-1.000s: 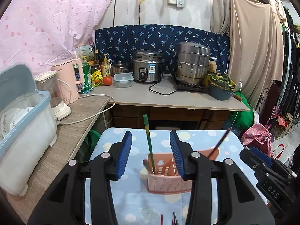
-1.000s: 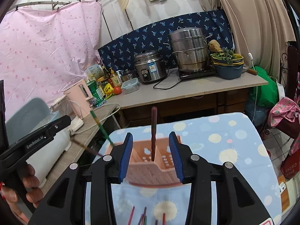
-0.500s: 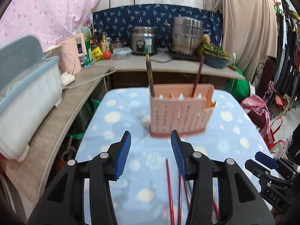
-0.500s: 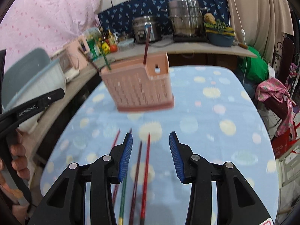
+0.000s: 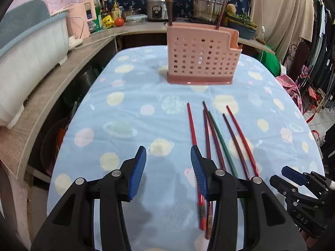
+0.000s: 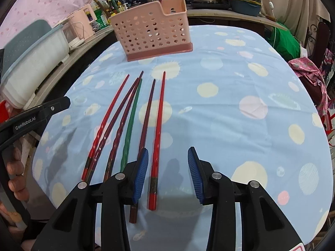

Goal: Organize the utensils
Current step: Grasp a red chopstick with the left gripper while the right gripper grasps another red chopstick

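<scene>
A pink perforated utensil holder (image 5: 201, 62) (image 6: 150, 33) stands at the far end of the blue dotted tablecloth (image 5: 129, 108), with two chopsticks upright in it. Several red, dark red and green chopsticks (image 5: 219, 138) lie side by side on the cloth in front of it. My left gripper (image 5: 167, 167) hangs open just left of them, with nothing between its pads. My right gripper (image 6: 167, 167) is low over the near ends, its jaws closing. The rightmost red chopstick (image 6: 158, 125) lies between them, and neither pad presses on it.
A white and blue dish bin (image 5: 27, 62) sits on the wooden counter at the left. A rice cooker (image 5: 156, 10), a steel pot (image 5: 209, 2) and a pink kettle (image 5: 81, 21) line the back counter. Clothes and bags crowd the right side beyond the table edge.
Both grippers have dropped from above the holder and pulled back to the near end of the table, low over the loose chopsticks. The holder now stands farther away.
</scene>
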